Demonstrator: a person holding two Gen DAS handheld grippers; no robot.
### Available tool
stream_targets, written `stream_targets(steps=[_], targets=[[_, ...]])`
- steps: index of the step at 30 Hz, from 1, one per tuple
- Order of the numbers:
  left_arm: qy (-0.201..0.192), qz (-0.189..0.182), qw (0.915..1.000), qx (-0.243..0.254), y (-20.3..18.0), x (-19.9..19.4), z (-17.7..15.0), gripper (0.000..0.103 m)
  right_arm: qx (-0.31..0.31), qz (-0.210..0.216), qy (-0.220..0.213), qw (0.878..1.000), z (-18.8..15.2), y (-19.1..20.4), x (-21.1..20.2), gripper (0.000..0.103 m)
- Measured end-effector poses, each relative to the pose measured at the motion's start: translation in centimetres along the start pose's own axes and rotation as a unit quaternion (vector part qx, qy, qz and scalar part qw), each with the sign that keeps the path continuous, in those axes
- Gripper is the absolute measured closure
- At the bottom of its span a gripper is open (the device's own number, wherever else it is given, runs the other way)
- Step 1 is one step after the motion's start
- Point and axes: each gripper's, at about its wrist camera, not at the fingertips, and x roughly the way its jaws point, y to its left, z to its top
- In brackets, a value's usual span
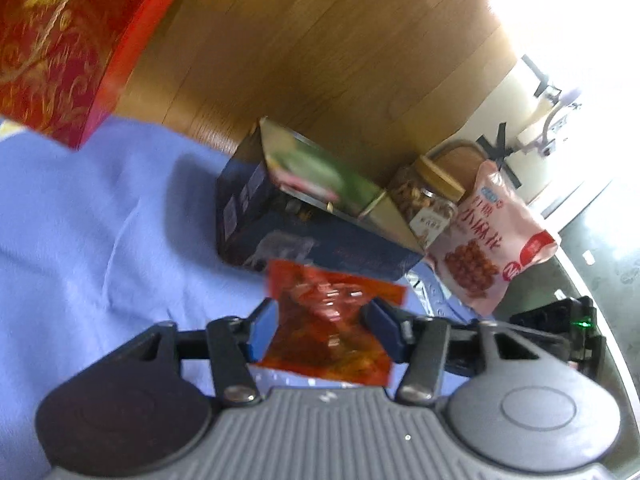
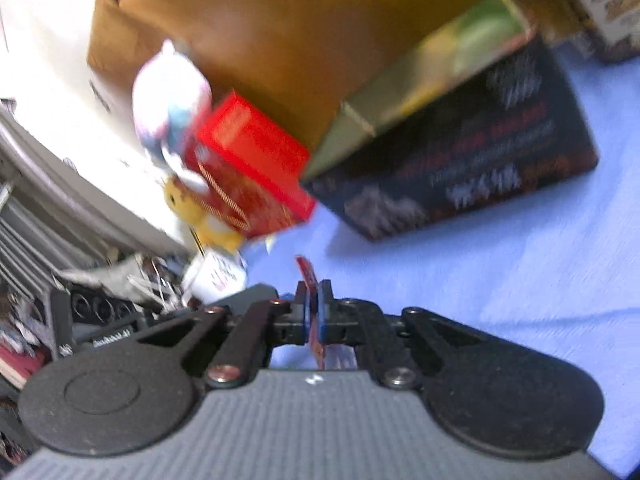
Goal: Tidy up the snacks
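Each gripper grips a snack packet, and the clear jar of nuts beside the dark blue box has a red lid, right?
Not quite: the lid on the clear jar of nuts is tan, as the left wrist view shows. The rest holds: left gripper and right gripper each grip a packet beside the dark blue box.

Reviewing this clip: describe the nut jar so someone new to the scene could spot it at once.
Start at the dark open box on the blue cloth. Just past its far corner, in front of the wooden wall, stands the clear jar. Unlike the soft pink pouch beside it, it is rigid, tan-lidded, with brown nuts visible.
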Motion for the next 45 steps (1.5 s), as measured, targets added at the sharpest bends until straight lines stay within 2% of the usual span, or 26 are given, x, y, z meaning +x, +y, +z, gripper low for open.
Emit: stream_targets(steps=[2,5,6,9,10,13,17,18,20,22,24,26,31,35,41,45], targets=[[-0.008,-0.002,0.9999,-0.009,0.0,-0.2,0.2,0.023,0.014,0.014,-0.019,1.0,0.7,-0.2,-1.3,0.097],[0.005,-0.039,0.999,-0.024,0.1,0.5,0.2,0.023,0.04,0.037,-0.037,0.998,1.5,-0.7,-2.5,0.097],[0.009,-0.052,0.9982,-0.028,-0.1,0.8,0.2,0.025,0.048,0.047,-0.042,0.997,1.7,-0.8,-2.6,0.097],[0.022,-0.066,0.9972,-0.026,-1.5,2.3,1.2,0.053,0.069,0.07,-0.058,0.993,2.5,-1.2,-2.7,0.097],[0.025,-0.067,0.9972,-0.021,-2.1,3.0,2.0,0.058,0.072,0.071,-0.063,0.993,2.9,-1.2,-2.7,0.097],[0.018,-0.046,0.9987,0.011,-4.3,5.1,4.7,0.062,0.073,0.064,-0.084,0.992,4.9,-1.1,-2.3,0.097],[0.01,-0.005,0.9982,0.058,-6.4,8.9,7.2,0.061,0.042,0.007,-0.114,0.993,8.2,-1.4,-2.3,0.096],[0.014,0.009,0.9977,0.065,-6.7,10.2,7.5,0.058,0.025,-0.014,-0.121,0.992,8.7,-1.4,-2.1,0.092],[0.026,0.031,0.9965,0.073,-6.7,11.9,7.6,0.058,-0.039,-0.094,-0.142,0.985,9.4,-0.7,-1.5,0.085],[0.03,0.034,0.9967,0.066,-6.5,12.3,7.3,0.058,-0.102,-0.167,-0.15,0.969,9.5,0.0,-0.8,0.066],[0.021,0.015,0.9976,0.064,-6.3,11.2,6.7,0.058,-0.14,-0.203,-0.165,0.955,8.7,0.6,-1.0,0.066],[0.01,0.012,0.9976,0.067,-6.2,9.6,5.9,0.058,-0.15,-0.198,-0.178,0.952,7.5,0.8,-2.2,0.066],[-0.001,-0.008,0.997,0.076,-5.9,4.7,3.2,0.056,-0.123,-0.176,-0.166,0.963,2.7,0.3,-5.8,0.061],[0.019,-0.003,0.9969,0.076,-5.6,1.8,0.1,0.056,-0.086,-0.169,-0.124,0.974,-2.3,0.1,-7.7,0.059],[0.054,-0.001,0.9954,0.079,-5.1,-1.7,-6.1,0.056,-0.061,-0.156,-0.068,0.984,-9.2,0.4,-9.9,0.059],[0.057,-0.003,0.9966,0.06,-4.4,-3.8,-9.2,0.056,-0.057,-0.148,-0.063,0.985,-12.1,1.4,-11.0,0.059]])
